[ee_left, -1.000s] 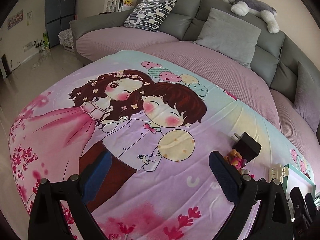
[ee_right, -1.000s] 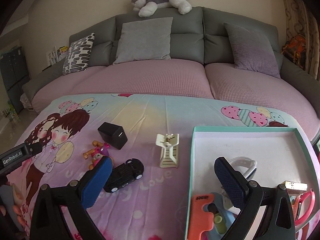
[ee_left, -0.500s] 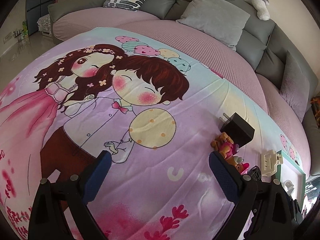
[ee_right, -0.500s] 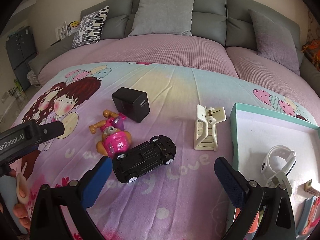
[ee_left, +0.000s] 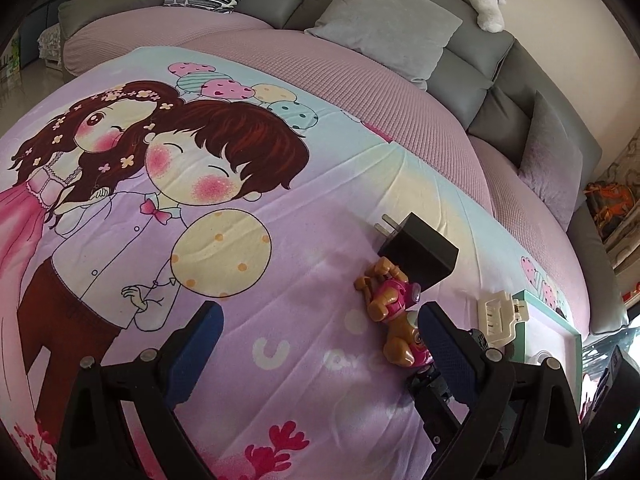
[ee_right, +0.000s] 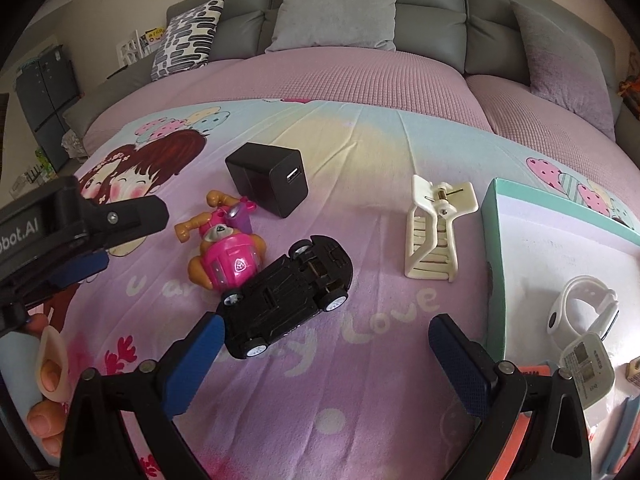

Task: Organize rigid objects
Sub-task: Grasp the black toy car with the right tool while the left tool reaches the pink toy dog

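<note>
Black toy car (ee_right: 286, 290) lies belly-up, frame centre, touching the pink pup figure (ee_right: 224, 250).
Right gripper (ee_right: 324, 354) and left gripper (ee_left: 320, 346) both gape wide, empty.

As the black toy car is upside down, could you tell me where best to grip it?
Grip the black toy car across its narrow body, midway between the wheels, from above with the open right gripper. Its flat sides suit the pads; its long axis lies diagonally.
</note>
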{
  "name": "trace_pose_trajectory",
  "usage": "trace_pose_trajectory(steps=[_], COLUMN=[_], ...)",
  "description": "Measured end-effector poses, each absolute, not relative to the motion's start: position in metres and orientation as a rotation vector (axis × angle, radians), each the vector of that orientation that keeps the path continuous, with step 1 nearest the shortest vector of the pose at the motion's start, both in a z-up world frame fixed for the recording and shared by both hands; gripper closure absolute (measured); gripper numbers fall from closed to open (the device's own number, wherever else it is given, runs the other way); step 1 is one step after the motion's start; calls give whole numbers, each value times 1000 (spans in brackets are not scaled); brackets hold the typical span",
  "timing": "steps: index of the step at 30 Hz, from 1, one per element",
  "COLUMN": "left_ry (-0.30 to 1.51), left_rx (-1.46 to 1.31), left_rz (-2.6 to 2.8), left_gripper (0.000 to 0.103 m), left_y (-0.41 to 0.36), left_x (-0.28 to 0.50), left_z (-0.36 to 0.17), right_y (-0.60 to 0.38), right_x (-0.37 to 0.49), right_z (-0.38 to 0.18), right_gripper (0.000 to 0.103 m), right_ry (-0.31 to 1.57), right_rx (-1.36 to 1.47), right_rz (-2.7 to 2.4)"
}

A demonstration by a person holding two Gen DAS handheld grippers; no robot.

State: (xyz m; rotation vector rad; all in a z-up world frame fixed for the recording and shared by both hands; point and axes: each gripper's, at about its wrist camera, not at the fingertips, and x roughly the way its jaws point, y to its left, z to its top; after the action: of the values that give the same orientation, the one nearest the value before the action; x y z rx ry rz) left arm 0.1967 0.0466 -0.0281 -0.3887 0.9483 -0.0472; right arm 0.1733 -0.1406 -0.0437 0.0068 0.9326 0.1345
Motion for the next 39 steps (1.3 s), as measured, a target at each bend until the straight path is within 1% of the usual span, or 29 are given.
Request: trace_pose_trajectory(steps=[12,20,22,29,31,35,39], left_ry=[978,982,983,981,979,975,985], left_rx=[-427,-410,-407,-392,-389,-382,-364], left_rz=[-40,-57,-57,-78,-94,-121,-140], left_gripper=[5,5,5,5,5,5,5], left_y=[53,46,46,38,33,24,13], left_x=[199,201,201,203,205,208,212], left_z=[-38,-37,-37,-37,-36,-36,-38], right_y=[-125,-136,-136,-138,-140,-142,-147], right_x=[176,185,185,183,182,180,178], right_z=[-50,-50,-49,-48,-48,-47,-46], right_gripper=[0,1,8,17,21,24,25], right_ry=[929,909,901,894,894,895,894], right_rx=[-104,-25,-21,-7,-5,-5,-1], right_rz=[154,142,142,147,141,134,115])
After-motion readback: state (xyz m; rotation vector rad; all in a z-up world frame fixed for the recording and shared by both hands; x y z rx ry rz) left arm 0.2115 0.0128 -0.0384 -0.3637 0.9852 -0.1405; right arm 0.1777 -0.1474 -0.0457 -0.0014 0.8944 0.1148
